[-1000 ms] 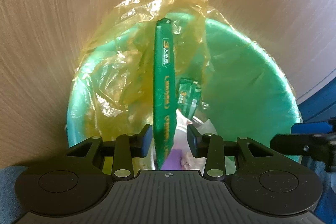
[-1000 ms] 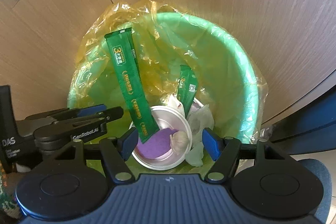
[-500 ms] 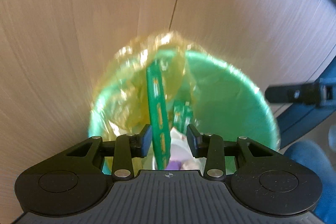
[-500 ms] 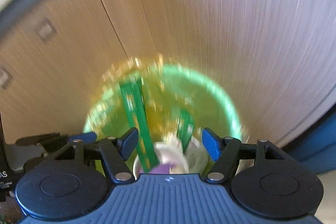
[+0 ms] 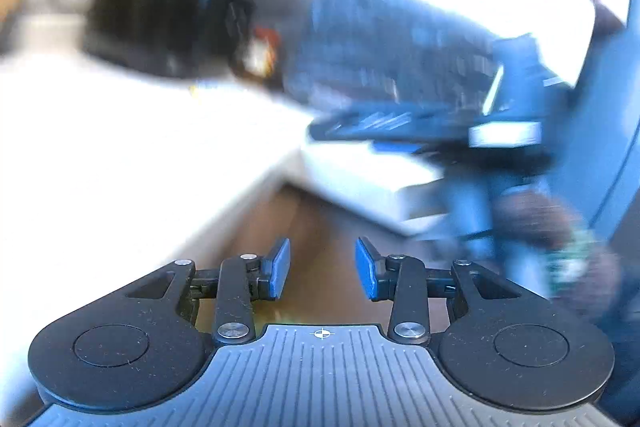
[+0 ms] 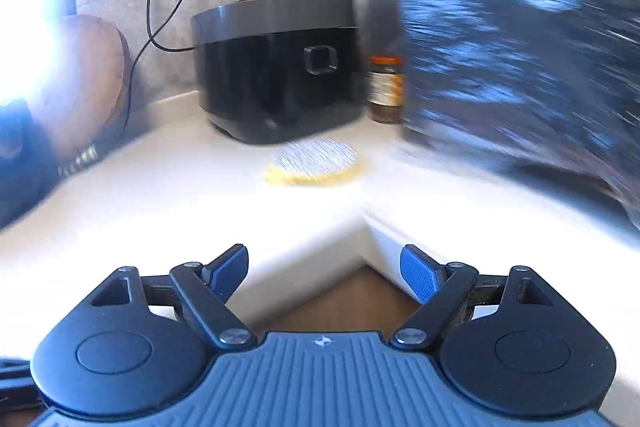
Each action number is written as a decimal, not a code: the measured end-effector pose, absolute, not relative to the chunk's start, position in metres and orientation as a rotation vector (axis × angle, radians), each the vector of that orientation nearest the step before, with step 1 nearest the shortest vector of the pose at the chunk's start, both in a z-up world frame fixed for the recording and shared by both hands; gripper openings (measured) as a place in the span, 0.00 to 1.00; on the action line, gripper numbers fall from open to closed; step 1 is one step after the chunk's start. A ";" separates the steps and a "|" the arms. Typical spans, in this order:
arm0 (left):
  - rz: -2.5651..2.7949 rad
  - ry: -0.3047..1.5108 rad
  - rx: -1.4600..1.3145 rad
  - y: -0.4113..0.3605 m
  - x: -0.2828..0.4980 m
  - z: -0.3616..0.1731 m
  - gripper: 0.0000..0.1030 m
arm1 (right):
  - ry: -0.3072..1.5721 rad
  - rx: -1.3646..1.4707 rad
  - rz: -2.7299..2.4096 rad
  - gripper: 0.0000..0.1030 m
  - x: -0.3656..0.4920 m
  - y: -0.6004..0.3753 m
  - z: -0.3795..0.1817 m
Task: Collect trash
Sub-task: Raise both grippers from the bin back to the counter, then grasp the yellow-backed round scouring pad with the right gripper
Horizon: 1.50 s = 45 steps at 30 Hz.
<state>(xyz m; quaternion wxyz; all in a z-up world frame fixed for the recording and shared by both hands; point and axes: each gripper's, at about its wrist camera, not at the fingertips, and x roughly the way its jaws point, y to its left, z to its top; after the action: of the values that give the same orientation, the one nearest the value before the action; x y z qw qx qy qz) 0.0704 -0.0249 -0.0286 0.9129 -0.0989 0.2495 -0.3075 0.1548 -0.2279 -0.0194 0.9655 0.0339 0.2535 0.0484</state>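
Ahead of both grippers we see the white desk [image 6: 160, 195]. On it, beyond the right gripper [image 6: 324, 269], lies a round flat pad [image 6: 316, 163], dead ahead, likely the next trash. The left gripper [image 5: 322, 269] is no nearer. Both sets of fingers stand apart, empty.

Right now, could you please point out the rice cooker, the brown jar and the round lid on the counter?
rice cooker [image 6: 276, 67]: right wrist view, on its black front wall.
brown jar [image 6: 385, 89]: right wrist view, on its label.
round lid [image 6: 316, 161]: right wrist view, on its blurred top face.
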 end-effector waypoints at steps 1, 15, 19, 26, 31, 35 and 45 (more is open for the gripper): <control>-0.616 0.500 -0.204 -0.019 0.071 -0.015 0.39 | 0.516 0.063 0.098 0.81 0.174 -0.222 -0.014; -0.318 0.557 -0.250 0.076 0.108 0.029 0.39 | 0.699 -0.052 -0.043 0.31 0.370 -0.189 -0.032; -0.307 0.595 -0.262 0.085 0.128 0.029 0.39 | 0.690 -0.089 0.112 0.31 0.332 -0.168 -0.032; -0.342 0.657 -0.246 0.081 0.154 0.016 0.39 | 0.708 -0.097 0.393 0.31 0.246 -0.135 -0.033; -0.373 0.682 -0.224 0.063 0.162 0.012 0.39 | 0.626 -0.108 0.400 0.35 0.224 -0.144 -0.015; -0.390 0.680 -0.197 0.049 0.165 0.013 0.39 | 0.539 -0.069 0.267 0.94 0.244 -0.171 -0.001; -0.353 0.674 -0.155 0.053 0.153 0.015 0.39 | 0.665 -0.122 0.056 1.00 0.366 -0.182 -0.039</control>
<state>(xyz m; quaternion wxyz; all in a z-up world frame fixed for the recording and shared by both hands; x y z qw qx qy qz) 0.1533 0.0532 0.0150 0.9256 -0.0755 0.3287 -0.1719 0.3665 -0.1818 -0.0390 0.9431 -0.0600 0.3260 0.0275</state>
